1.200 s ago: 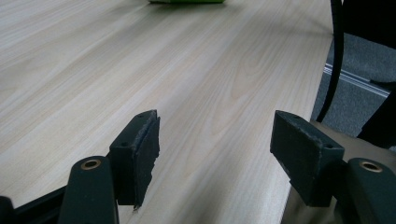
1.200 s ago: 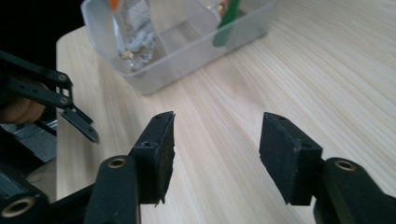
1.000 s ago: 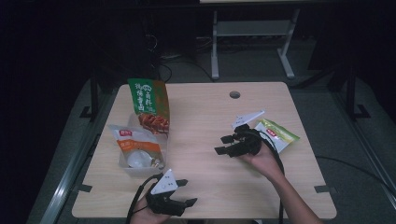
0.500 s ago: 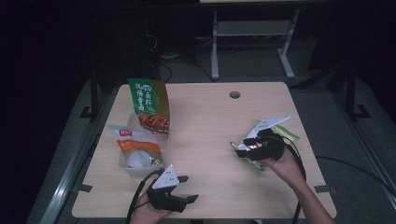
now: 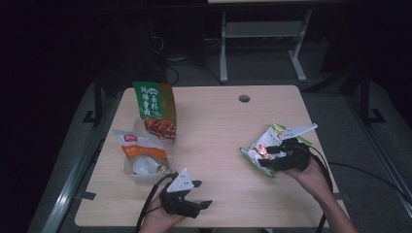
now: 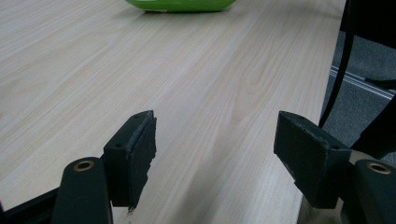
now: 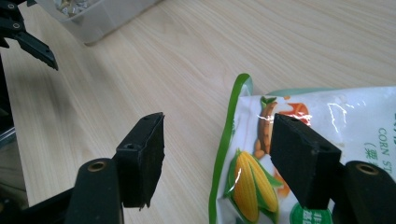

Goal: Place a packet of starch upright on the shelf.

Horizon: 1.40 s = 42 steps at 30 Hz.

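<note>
A green-edged snack bag (image 5: pixel 256 149) printed with corn (image 7: pixel 247 182) lies at the table's right side. My right gripper (image 5: pixel 266 158) is open at the bag's left edge. In the right gripper view (image 7: pixel 217 163) one jaw sits over the bag and the other over bare wood, with the bag's green rim between them. My left gripper (image 5: pixel 201 194) is open at the front edge of the table, with nothing but wood between its jaws (image 6: pixel 215 158). The green bag (image 6: pixel 182 4) shows far ahead of it.
A clear plastic box (image 5: pixel 130 171) at the left holds an upright green snack bag (image 5: pixel 155 109) and a white-and-orange bag (image 5: pixel 141 148). A round cable hole (image 5: pixel 244 98) sits at the back. The table's edge (image 6: pixel 327 84) runs close beside the left gripper.
My right gripper has swung from hovering left of the corn bag down onto the bag's left edge, still open. The left gripper has barely shifted.
</note>
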Motion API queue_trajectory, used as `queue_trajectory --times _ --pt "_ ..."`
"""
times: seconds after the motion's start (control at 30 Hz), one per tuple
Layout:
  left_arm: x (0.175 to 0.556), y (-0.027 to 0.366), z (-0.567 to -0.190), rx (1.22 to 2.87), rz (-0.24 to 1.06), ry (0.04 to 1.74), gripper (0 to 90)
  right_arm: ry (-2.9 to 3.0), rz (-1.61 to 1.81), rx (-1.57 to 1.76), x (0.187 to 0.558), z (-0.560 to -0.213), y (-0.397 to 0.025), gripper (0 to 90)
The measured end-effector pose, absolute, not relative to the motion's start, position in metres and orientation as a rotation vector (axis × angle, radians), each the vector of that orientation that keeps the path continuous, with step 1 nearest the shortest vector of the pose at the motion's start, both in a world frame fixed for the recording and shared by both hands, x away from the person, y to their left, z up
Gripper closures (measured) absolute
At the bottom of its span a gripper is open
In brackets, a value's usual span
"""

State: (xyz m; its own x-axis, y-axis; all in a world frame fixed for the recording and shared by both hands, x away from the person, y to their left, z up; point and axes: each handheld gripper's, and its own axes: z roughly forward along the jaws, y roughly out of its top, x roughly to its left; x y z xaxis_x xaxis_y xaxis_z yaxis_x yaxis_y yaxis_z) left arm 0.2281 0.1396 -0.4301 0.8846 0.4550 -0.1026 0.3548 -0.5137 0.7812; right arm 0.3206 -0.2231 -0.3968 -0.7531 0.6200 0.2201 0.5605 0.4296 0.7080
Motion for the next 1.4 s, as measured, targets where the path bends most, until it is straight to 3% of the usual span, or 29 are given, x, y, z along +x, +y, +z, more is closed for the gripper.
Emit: queue_trajectory --times 0.8,1.4 --pt "0.251 0.106 -0.422 2.172 0.117 0.525 29.2 2.499 1.167 1.242 0.313 -0.398 -0.266 32.9" --pt "0.259 0.090 -0.422 2.191 0.112 0.512 29.2 2.419 1.077 1.457 0.317 -0.430 -0.307 32.1"
